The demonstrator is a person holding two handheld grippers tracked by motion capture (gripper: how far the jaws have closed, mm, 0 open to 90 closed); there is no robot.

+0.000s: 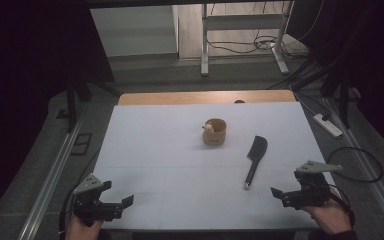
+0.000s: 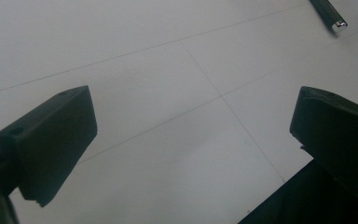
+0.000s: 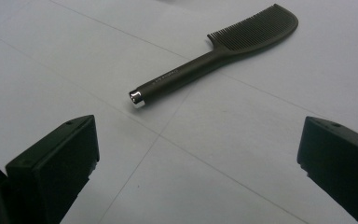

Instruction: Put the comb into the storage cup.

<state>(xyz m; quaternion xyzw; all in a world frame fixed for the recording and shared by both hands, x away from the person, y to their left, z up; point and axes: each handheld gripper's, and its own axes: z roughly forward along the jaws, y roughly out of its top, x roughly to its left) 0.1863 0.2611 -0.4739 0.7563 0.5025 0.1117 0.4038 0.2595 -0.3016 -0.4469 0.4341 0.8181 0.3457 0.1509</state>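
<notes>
Black comb [image 1: 255, 160] lies flat on the white surface [image 1: 170, 150], right of its centre, handle end toward the near edge, toothed head toward the far edge. The right gripper view shows its silver end cap and some small lettering on the handle, too fine to read. In the left gripper view the comb is cut off at the top edge.

Right gripper [image 1: 283, 195] is at the near right corner, jaws spread wide, nothing between them, comb near but apart. Left gripper [image 1: 125, 205] is at the near left corner, jaws likewise spread, empty.

Small round tan holder [image 1: 214, 131] stands near the surface's centre; something pale sits at its rim, possibly a small figure, too dim to tell.
</notes>
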